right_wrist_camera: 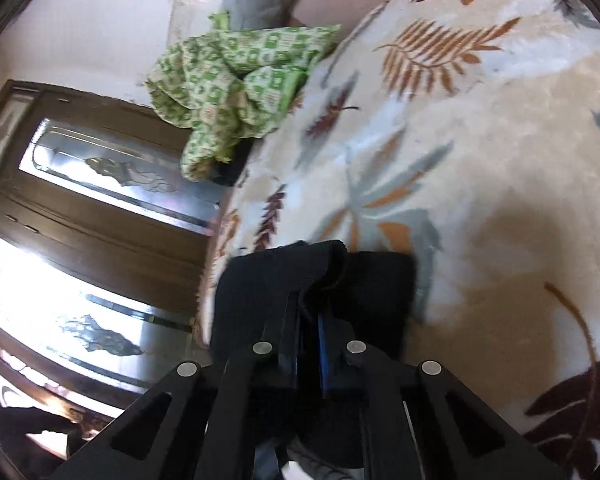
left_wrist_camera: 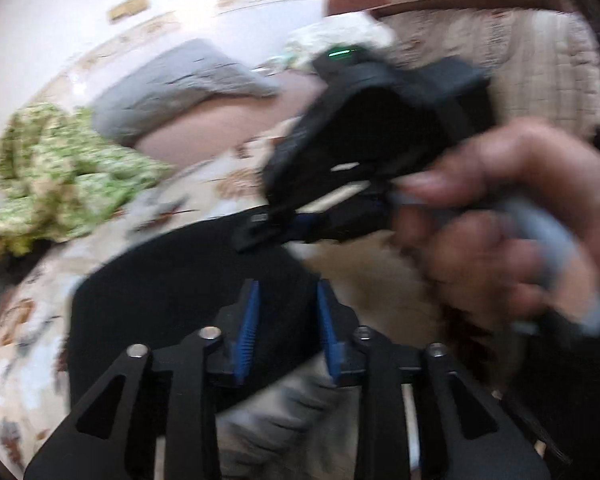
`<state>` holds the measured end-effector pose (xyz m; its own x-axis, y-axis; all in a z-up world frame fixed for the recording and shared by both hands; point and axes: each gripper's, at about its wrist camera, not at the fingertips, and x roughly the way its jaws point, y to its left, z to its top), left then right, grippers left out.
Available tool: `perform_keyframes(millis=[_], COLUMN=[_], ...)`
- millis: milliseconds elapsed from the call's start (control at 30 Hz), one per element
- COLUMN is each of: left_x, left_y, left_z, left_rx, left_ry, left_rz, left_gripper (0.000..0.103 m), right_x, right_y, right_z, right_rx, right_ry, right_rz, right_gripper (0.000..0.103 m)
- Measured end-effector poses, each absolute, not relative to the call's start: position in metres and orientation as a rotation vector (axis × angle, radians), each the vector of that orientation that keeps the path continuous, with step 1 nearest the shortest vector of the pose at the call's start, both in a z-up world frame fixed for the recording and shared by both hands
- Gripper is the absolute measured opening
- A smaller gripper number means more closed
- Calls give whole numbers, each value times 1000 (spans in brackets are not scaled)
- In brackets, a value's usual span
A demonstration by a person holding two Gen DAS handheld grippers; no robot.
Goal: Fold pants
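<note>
The black pants (right_wrist_camera: 300, 292) lie bunched on the bed (right_wrist_camera: 480, 160), their long axis unclear. The right gripper (right_wrist_camera: 312, 328) is clamped on their edge; the left gripper (left_wrist_camera: 288, 312) hovers at 6 o'clock, slightly parted, holding nothing.

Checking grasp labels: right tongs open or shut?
Shut on the black pants: the right tongs pinch a raised fold of the fabric between nearly touching blue pads.

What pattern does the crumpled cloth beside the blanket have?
Green and cream checks on the crumpled cloth, clearest in the right wrist view.
</note>
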<state>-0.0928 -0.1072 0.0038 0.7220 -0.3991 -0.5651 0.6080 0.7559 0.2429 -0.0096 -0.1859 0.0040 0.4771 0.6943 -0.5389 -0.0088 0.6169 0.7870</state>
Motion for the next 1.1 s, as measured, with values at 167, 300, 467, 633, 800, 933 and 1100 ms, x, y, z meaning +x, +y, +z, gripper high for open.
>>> perform_keyframes(millis=[167, 300, 467, 633, 800, 933, 1100], left_x=[-113, -83, -34, -39, -37, -38, -38], left_y=[-74, -2, 45, 39, 46, 53, 46], left_z=[29, 52, -1, -1, 2, -3, 1], left_rx=[297, 17, -327, -325, -331, -326, -298], left_ry=[505, 536, 888, 885, 885, 897, 914], left_rz=[-690, -519, -481, -508, -513, -465, -470], left_gripper=[28, 26, 5, 5, 5, 1, 1], right_x=[-16, -29, -54, -104, -104, -103, -102], right_y=[-190, -185, -164, -121, -90, -81, -89], right_z=[-3, 11, 48, 89, 33, 34, 37], right_rx=[793, 693, 354, 98, -89, -176, -101], right_ry=[992, 958, 843, 649, 854, 837, 840], right_rz=[440, 403, 232, 382, 313, 282, 308], right_gripper=[3, 9, 16, 15, 7, 6, 6])
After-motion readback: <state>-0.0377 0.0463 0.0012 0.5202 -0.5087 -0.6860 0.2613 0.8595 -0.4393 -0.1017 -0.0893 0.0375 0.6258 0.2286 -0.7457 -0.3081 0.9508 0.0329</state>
